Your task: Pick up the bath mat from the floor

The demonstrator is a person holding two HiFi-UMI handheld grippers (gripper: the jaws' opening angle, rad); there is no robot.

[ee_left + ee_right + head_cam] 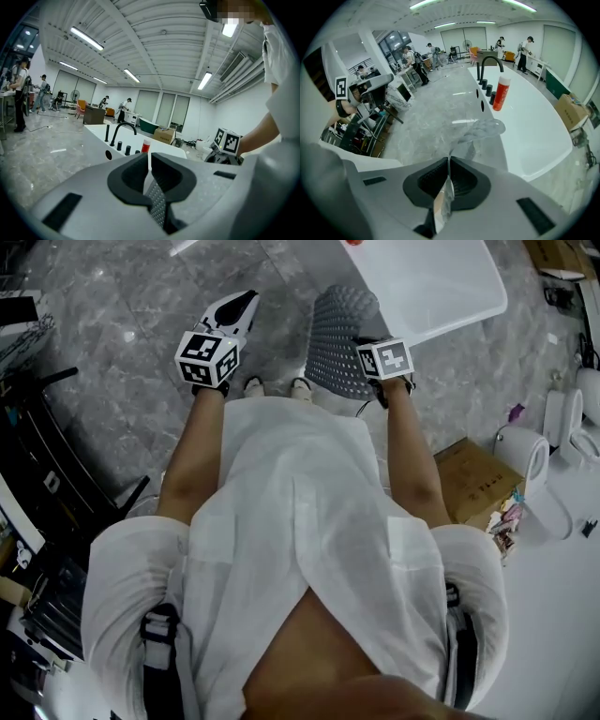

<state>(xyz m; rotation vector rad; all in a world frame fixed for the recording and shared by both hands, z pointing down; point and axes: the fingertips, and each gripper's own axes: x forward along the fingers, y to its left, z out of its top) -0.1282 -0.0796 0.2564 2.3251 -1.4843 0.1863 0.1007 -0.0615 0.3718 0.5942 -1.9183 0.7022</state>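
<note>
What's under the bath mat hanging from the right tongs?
Grey marble floor shows around the bath mat, with the white bathtub beside it. The mat itself covers the patch of floor directly below it.

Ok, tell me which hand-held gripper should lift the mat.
Right. The right hand-held gripper is shut on the edge of the mat. The left hand-held gripper is shut too, but stands apart from the mat, off to its left.

bath mat (339,338) | grey, translucent, studded with dots | one edge pinched in my right gripper (449,164) | rest droops limp above the floor
</note>
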